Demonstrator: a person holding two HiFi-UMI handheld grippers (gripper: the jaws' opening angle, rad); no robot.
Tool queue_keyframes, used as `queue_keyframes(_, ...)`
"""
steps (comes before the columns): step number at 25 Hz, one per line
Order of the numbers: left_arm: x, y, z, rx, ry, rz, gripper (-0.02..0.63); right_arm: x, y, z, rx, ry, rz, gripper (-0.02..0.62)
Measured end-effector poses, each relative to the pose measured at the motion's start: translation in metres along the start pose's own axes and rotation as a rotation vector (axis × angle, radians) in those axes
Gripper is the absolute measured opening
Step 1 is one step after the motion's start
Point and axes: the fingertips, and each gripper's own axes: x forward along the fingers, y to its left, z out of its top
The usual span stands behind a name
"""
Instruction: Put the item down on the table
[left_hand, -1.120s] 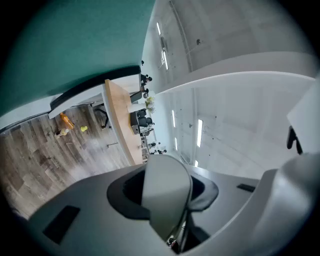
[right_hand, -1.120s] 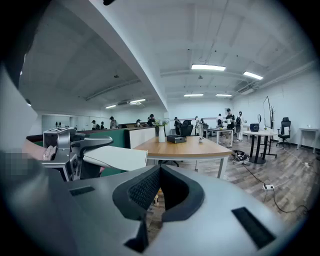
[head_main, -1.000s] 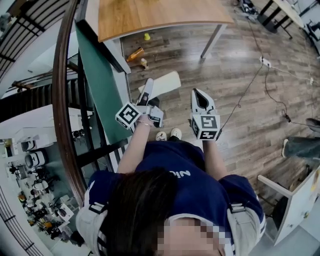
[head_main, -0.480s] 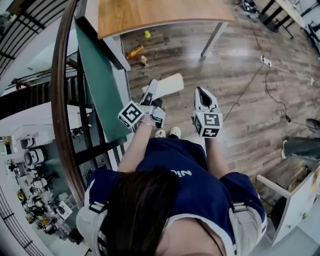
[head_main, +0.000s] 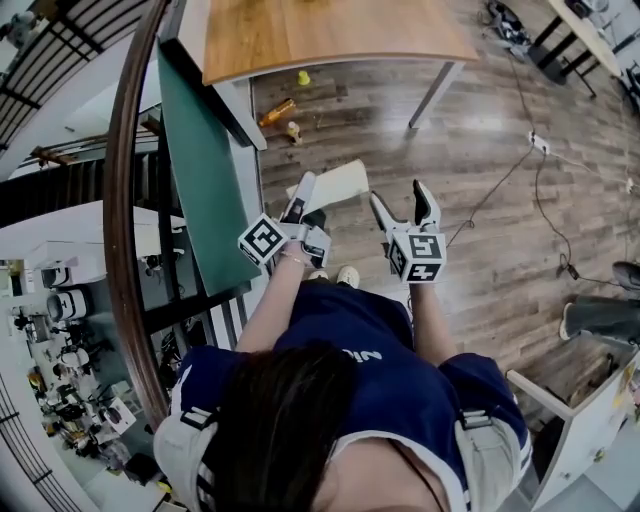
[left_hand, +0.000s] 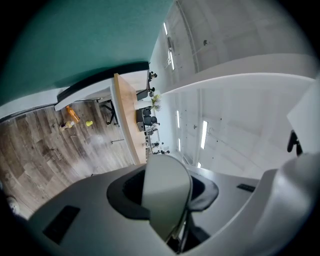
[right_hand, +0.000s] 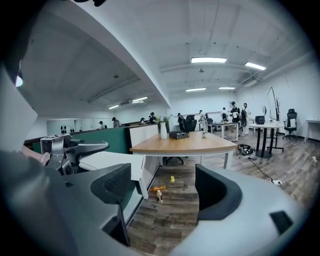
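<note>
One white panel (head_main: 342, 180) in left gripper (head_main: 304, 190); open floor (head_main: 480, 120) ahead.

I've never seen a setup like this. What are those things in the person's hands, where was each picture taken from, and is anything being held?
There is no robot here. A person holds a gripper, a hand tool with two pinching jaws, in each hand. One picture comes from a camera on the person's head, looking steeply down. The other two come from cameras riding on the grippers, each looking along its own jaws. The left gripper is shut on a flat, pale item; I cannot tell exactly what it is. The right gripper is open and empty. Ahead stands a wooden table, and an orange bottle lies on the floor beside it.
</note>
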Motion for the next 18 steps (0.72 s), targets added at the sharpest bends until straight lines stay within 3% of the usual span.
queue_keyframes(8,0.008,0.014,-0.003,0.027,-0.026,0.040,0.144,0.007,-0.020,-0.012,0.001,0.033,0.007,0.388)
queue_keyframes(14,0.022,0.023,-0.006,0.012,-0.002,0.052,0.144,0.014,-0.026,-0.025,0.029,0.066,-0.002,0.386)
queue_keyframes(18,0.047,0.039,0.012,0.046,0.025,0.078,0.144,0.048,-0.035,-0.018,0.057,0.055,-0.004,0.381)
